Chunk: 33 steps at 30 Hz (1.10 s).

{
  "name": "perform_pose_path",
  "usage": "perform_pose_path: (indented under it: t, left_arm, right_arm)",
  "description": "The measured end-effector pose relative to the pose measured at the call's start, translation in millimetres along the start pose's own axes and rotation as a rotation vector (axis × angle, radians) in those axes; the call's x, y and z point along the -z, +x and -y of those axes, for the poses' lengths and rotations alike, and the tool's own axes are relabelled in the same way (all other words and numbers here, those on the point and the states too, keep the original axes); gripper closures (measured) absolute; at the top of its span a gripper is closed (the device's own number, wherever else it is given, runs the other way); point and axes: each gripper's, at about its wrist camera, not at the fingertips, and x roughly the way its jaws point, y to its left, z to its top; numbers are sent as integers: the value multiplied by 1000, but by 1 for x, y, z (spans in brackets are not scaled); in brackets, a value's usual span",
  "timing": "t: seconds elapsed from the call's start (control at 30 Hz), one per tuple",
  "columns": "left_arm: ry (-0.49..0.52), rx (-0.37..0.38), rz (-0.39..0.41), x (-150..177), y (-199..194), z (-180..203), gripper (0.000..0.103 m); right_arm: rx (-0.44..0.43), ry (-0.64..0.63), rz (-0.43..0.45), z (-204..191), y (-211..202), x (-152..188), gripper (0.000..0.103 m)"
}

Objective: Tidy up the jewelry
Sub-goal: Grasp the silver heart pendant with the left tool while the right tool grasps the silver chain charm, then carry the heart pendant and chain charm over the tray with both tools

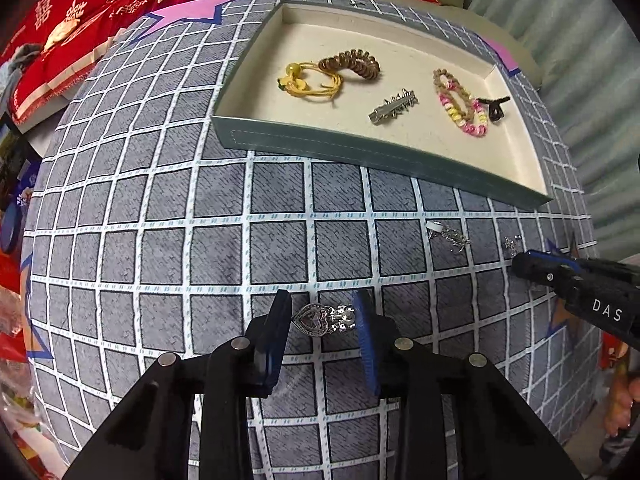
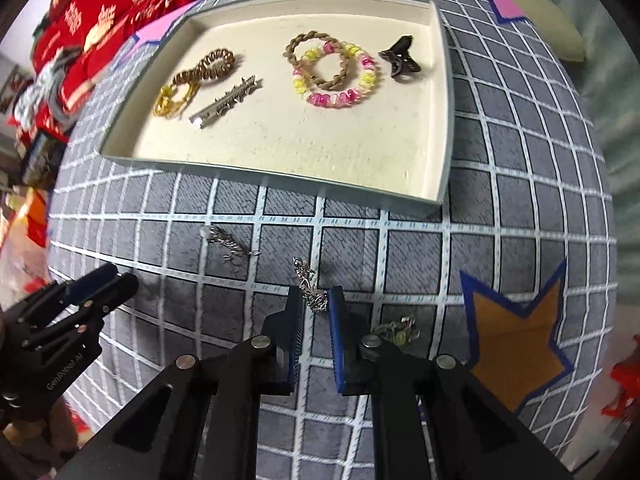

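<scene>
My left gripper [image 1: 322, 320] points down at the grey checked cloth, shut on a silver heart-shaped clip [image 1: 316, 319] that fills the gap between its blue pads. My right gripper [image 2: 314, 300] is shut on the end of a small silver chain ornament [image 2: 308, 280] that trails away over the cloth. In the left wrist view the right gripper [image 1: 520, 264] comes in from the right edge. The left gripper [image 2: 108, 280] shows at the left of the right wrist view. Another silver piece with a white bit [image 1: 448, 236] [image 2: 228, 244] lies loose between them.
A shallow cream-lined tray [image 1: 360, 152] [image 2: 280, 172] lies beyond, holding a yellow hair tie [image 1: 308, 82], a brown spiral tie [image 1: 352, 64], a silver clip [image 1: 394, 106], a pink-yellow bracelet [image 2: 340, 76] and a black claw clip [image 2: 402, 62]. A yellowish trinket [image 2: 400, 328] lies by my right finger.
</scene>
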Motion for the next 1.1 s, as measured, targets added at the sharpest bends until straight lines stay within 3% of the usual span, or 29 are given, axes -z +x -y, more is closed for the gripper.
perform_pose_path:
  t: [0.53, 1.1]
  left_arm:
    - [-2, 36, 58, -1, -66, -33, 61]
    - [17, 63, 151, -57, -91, -20, 61]
  right_arm:
    - [-94, 118, 46, 13, -50, 25, 89]
    - [-112, 138, 132, 24, -81, -23, 89]
